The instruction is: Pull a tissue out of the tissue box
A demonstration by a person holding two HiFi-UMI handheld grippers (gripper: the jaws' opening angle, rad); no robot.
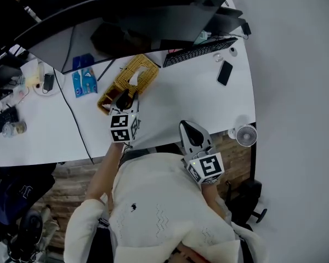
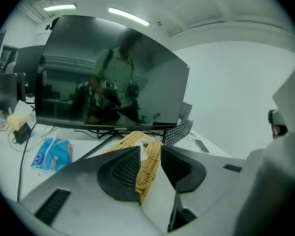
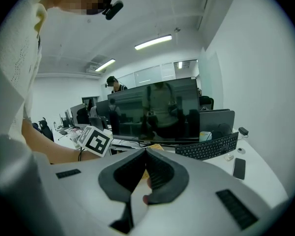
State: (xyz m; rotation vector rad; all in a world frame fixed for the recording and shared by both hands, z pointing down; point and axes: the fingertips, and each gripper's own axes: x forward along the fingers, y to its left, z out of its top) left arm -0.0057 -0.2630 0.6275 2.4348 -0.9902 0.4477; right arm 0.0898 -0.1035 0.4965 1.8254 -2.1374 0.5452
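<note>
Head view: woven tissue box [image 1: 129, 81] lies askew mid-desk, just in front of the curved monitor [image 1: 126, 21], with a white tissue [image 1: 135, 79] poking from its top slot. Left gripper [image 1: 126, 99] sits at the box's near end. Its jaws stand a little apart and grip nothing, and the left gripper view shows the wicker and tissue through the gap. Right gripper [image 1: 191, 131] hangs at the desk's [image 1: 175, 106] near edge, well apart from the box, jaws pressed together and empty. Keyboard [image 1: 200, 51] and phone [image 1: 225, 73] lie toward the desk's right end. A blue packet [image 1: 84, 82] lies left of the box.
</note>
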